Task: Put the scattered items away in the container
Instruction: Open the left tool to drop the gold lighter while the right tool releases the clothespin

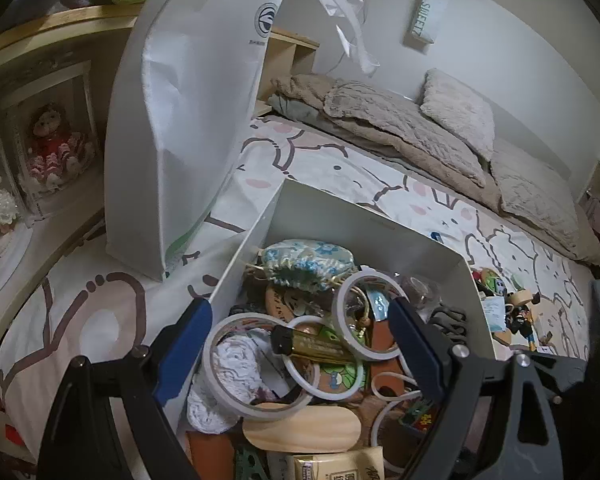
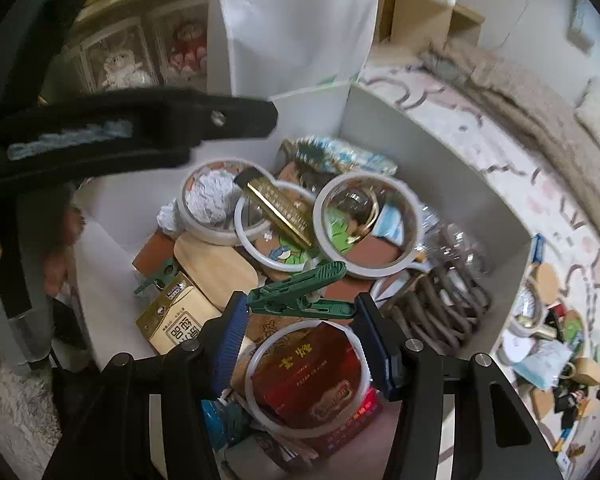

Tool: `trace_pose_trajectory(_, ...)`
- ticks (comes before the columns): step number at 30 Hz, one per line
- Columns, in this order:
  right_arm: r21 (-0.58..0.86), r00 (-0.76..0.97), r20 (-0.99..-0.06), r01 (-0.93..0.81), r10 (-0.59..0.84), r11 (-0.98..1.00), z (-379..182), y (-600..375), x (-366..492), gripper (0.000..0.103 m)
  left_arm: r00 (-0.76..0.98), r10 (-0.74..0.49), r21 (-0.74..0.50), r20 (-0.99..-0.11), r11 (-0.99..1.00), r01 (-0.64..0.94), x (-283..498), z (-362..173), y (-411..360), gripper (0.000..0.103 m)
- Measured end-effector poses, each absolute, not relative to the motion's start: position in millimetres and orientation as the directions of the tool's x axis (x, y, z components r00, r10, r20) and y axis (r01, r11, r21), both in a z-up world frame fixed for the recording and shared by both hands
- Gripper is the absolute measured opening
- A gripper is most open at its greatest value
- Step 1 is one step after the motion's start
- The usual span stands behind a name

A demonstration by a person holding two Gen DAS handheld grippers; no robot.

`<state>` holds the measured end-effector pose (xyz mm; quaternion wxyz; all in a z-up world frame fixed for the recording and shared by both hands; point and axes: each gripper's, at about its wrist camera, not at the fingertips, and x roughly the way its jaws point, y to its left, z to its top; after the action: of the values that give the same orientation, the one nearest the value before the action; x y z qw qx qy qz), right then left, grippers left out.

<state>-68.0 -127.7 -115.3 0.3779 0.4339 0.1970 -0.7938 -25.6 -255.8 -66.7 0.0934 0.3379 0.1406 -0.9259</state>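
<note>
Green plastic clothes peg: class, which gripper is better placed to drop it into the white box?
Right. The right gripper holds the green plastic clothes peg above the white box; the left gripper is open.

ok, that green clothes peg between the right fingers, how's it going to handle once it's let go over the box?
Green clothes peg looks like rigid, light plastic, so it probably won't flex. Right gripper holds it over the white box; dropped, it would likely land on the tape rolls and may slide or bounce.

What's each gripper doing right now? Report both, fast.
Left gripper: open, empty, above the white box.
Right gripper: holding the green clothespin.
</note>
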Motion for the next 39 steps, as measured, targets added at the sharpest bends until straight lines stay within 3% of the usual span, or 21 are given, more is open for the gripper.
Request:
trace_pose_trajectory(11,-0.033,-0.264,-0.913,0.807,-0.31,-0.59,-145.6,-141.9,-77.4,0.055,-0.74,-0.105,-0.175,-0.664,-0.941,0.291,-27.1,-70.7,-262.5,0.09)
trace_pose_trajectory(27,-0.023,-0.273,-0.897,0.816,-0.349,-0.578,-129.7,-111.8,-48.7,0.055,-0.749,-0.081,-0.178,-0.657,-0.949,0.259,-26.8,-68.0,-254.7,0.09)
trace_pose_trajectory(28,-0.022,-0.288,-0.888,0.807,-0.36,-0.591,-129.1,-110.6,-48.8,0.059,-0.749,-0.081,-0.177,-0.657,-0.95,0.258,-27.1,-68.0,-254.2,0.09)
trace_pose_trajectory(30,0.008,-0.299,-0.864,0.795,-0.404,-0.606,-126.7,-109.0,-50.0,0.088,-0.749,-0.082,-0.175,-0.658,-0.95,0.258,-27.2,-67.9,-253.7,0.09)
trace_pose_trajectory(31,0.03,-0.297,-0.852,0.794,-0.431,-0.607,-124.9,-108.6,-48.9,0.092,-0.748,-0.083,-0.175,-0.658,-0.95,0.259,-27.1,-67.8,-253.6,0.09)
trace_pose_trajectory(39,0.01,-0.39,-0.776,0.778,-0.495,-0.628,-110.2,-113.9,-50.0,0.103,-0.749,-0.082,-0.177,-0.658,-0.949,0.26,-27.2,-67.8,-254.5,0.09)
